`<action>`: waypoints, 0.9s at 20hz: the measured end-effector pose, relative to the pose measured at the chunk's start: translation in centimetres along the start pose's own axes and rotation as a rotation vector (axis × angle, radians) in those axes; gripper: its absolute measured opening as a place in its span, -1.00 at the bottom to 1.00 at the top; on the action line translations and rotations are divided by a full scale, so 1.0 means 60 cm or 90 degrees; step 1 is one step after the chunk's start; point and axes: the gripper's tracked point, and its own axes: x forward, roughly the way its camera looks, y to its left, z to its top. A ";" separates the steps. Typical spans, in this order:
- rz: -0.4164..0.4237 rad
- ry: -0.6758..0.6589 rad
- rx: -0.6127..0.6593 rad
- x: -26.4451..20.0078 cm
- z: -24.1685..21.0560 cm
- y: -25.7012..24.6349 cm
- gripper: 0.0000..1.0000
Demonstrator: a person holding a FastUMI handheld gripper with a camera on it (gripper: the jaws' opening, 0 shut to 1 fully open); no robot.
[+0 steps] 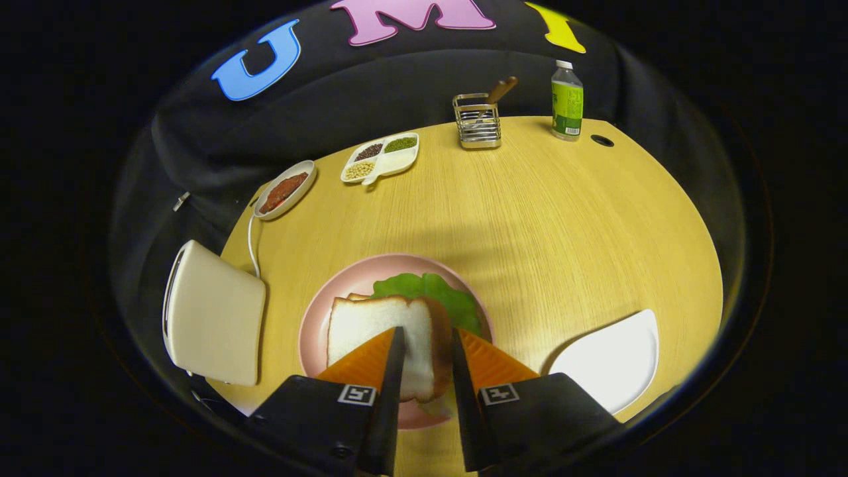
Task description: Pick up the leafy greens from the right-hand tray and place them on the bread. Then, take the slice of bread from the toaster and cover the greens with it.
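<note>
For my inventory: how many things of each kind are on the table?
Dishes: 4, pink plate, white tray, oval dish, divided dish
Toaster: 1
Bottle: 1
Rack: 1
Total: 7
Gripper shut on bread.

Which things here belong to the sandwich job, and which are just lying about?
Job: gripper, fingers either side of the bread slice; whether they press it is unclear; leafy greens under the slice; pink plate; toaster; white tray.

Lying about: sauce dish, divided bean dish, wire utensil holder, bottle.
</note>
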 end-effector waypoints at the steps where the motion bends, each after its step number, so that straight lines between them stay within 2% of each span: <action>1: -0.015 0.007 -0.015 0.011 0.001 -0.010 -0.06; 2: -0.014 0.006 -0.024 0.012 0.000 -0.011 0.16; 11: -0.022 -0.017 -0.086 -0.006 0.002 -0.016 0.64; 13: -0.020 -0.024 -0.096 -0.014 0.002 -0.017 0.97; 18: -0.003 -0.055 -0.107 -0.044 0.011 -0.012 0.99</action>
